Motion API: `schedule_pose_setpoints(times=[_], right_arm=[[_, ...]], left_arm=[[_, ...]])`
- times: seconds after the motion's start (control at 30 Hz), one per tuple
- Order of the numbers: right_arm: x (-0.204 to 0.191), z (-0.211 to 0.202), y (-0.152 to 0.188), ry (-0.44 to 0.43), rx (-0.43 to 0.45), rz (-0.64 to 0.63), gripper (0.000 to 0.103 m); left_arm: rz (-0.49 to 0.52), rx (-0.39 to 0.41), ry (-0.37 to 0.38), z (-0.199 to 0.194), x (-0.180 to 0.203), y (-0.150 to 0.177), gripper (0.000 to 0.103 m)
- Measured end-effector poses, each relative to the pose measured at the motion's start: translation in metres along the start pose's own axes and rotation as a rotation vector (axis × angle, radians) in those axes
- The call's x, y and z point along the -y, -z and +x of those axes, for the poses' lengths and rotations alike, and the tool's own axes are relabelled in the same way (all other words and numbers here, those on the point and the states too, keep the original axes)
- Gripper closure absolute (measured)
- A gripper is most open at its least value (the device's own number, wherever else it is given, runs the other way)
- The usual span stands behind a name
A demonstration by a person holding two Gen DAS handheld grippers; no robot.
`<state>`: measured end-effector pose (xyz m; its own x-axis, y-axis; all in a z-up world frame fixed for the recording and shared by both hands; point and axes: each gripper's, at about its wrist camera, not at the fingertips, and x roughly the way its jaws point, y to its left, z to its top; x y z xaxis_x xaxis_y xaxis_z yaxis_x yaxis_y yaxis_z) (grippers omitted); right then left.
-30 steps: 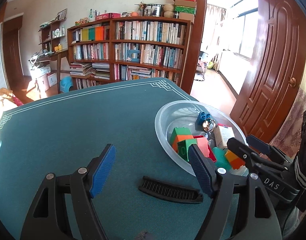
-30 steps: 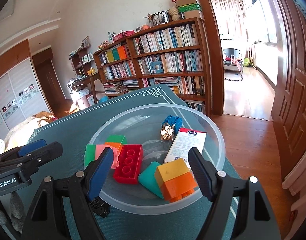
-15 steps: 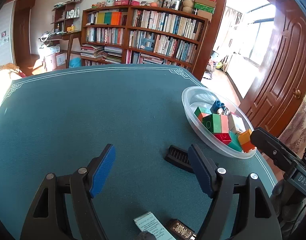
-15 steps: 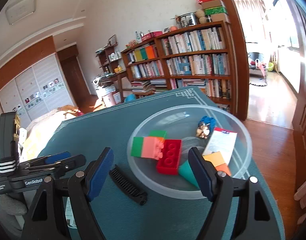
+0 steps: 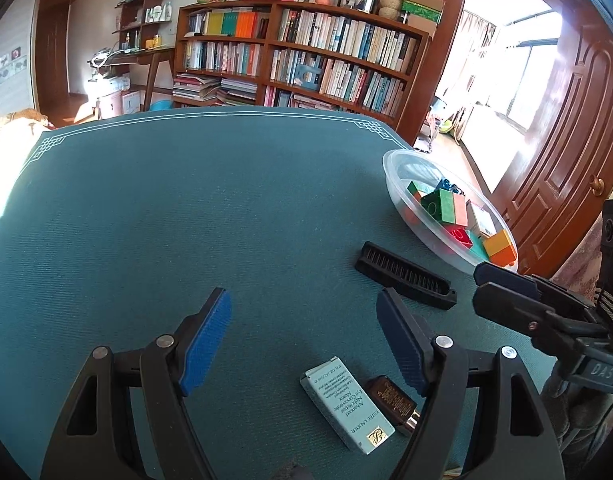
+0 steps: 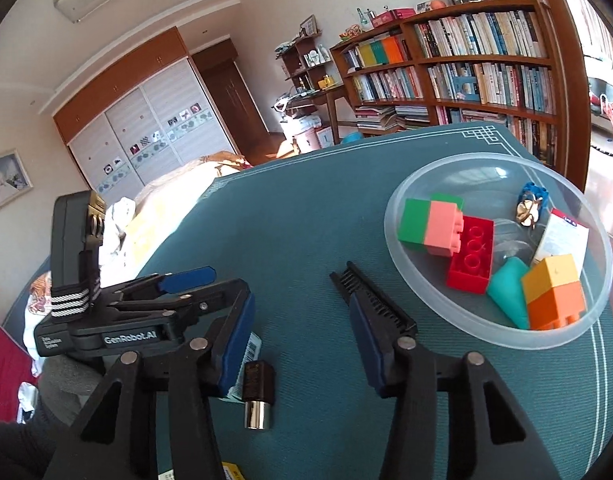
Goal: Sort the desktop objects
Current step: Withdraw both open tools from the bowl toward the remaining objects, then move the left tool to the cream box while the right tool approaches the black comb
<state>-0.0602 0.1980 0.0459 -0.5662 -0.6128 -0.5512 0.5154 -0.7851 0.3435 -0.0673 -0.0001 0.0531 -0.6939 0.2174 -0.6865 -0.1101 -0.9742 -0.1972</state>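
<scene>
My left gripper (image 5: 302, 340) stands open over the green table mat, above a pale blue carton (image 5: 346, 404) and a small brown bottle (image 5: 390, 398) lying side by side. Further right lies a black comb (image 5: 404, 280). Beyond it a clear plastic bowl (image 5: 390, 160) holds coloured bricks (image 5: 446, 206). My right gripper (image 6: 300, 344) hovers low with its jaws closing; the brown bottle (image 6: 258, 392) lies on the mat below the gap, untouched by the pads. The comb (image 6: 370, 296) runs behind its right finger. The bowl (image 6: 388, 236) sits at the right.
My right gripper (image 5: 480, 286) shows at the right edge of the left wrist view, and my left gripper (image 6: 214, 280) at the left of the right wrist view. The table's right edge runs just past the bowl. A bookcase (image 5: 306, 60) stands behind the table.
Both grippers have drawn back from the bowl and swung left. The carton and bottle have come into view. The right jaws have narrowed; the left jaws stand as wide as before.
</scene>
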Motion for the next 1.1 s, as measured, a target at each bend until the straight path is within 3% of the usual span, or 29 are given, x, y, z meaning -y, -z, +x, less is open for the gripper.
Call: schedule_pose_setpoints(times=[0.23,0.43,0.53,0.63,0.87,0.97,1.1], right_arm=[[-0.005,0.022,0.01,0.22,-0.056,-0.109,0.05],[0.004,0.036,0.015,0.329,-0.106,-0.1,0.051],[0.013,0.041,0.012,0.341,-0.12,-0.059,0.049],[0.025,0.046,0.009,0.3,-0.151,-0.001,0.049],[0.008,0.048,0.017,0.055,-0.202,-0.042,0.049],[-0.008,0.047,0.024,0.122,-0.188,-0.122,0.049],[-0.002,0.047,0.027,0.198,-0.181,-0.089,0.049]], left_arm=[[0.02,-0.01,0.029,-0.003,0.007,0.009,0.025],[0.01,-0.019,0.029,-0.002,0.005,0.011,0.025],[0.01,-0.024,0.028,-0.002,0.005,0.015,0.025],[0.013,-0.031,0.031,-0.003,0.006,0.018,0.025],[0.009,-0.017,0.025,-0.012,0.004,0.024,0.025],[-0.008,-0.019,0.026,-0.015,-0.003,0.028,0.025],[-0.014,-0.026,0.037,-0.019,-0.004,0.034,0.025]])
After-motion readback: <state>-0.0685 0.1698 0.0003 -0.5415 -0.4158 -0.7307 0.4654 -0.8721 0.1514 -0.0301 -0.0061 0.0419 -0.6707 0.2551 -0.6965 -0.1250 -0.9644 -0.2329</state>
